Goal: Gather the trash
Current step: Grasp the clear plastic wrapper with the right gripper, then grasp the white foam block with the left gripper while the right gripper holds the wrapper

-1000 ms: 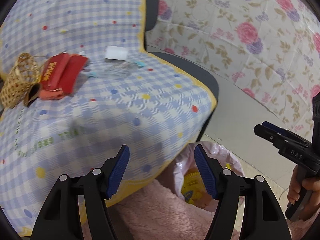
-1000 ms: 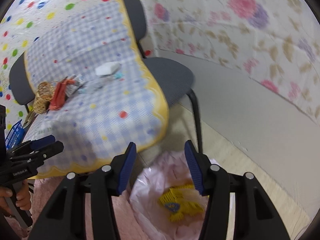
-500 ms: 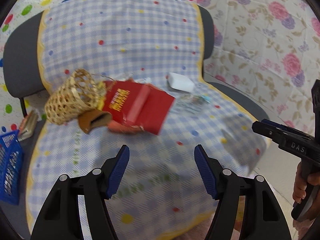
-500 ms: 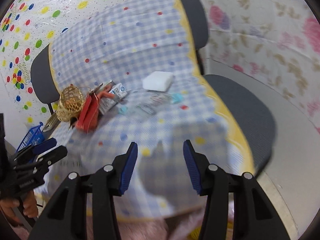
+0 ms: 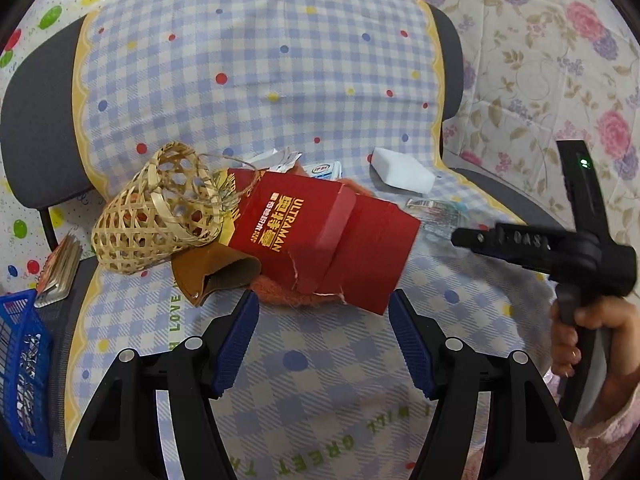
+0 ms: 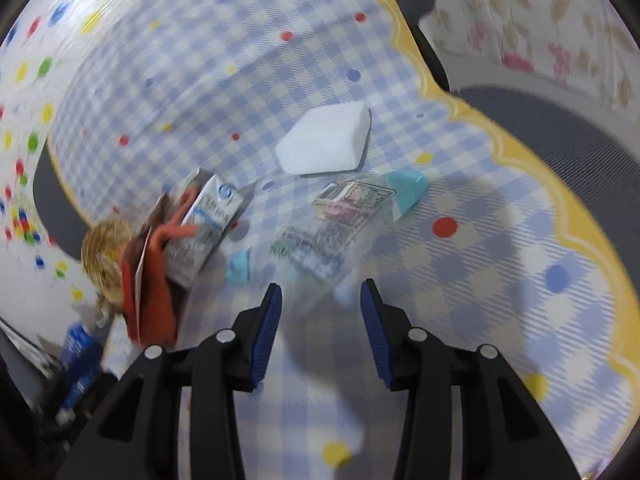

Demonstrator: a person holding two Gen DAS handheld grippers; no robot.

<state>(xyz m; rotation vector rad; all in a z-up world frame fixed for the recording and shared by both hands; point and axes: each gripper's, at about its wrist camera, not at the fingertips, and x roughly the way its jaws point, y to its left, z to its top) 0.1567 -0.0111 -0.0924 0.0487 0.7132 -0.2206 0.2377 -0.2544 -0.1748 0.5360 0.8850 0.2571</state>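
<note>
Torn red carton (image 5: 320, 240) at frame center in left wrist view, on checkered cloth (image 5: 260, 80), leaning on woven basket (image 5: 156, 212) to its left, brown cardboard piece (image 5: 216, 276) underneath. Left gripper (image 5: 322, 338) just below carton, fingers apart, empty. Clear plastic wrapper (image 6: 332, 224) at center of right wrist view, right gripper (image 6: 320, 334) directly below it, fingers apart, nothing between. White sponge (image 6: 324, 140) above wrapper, small milk carton (image 6: 204, 228) center left. Blue basket (image 5: 20, 364) at lower left edge.

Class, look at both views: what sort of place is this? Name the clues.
Probably a room in a home: a grey chair draped with a checked cloth, floral wall covering behind, and household litter such as a red carton and a milk carton.
</note>
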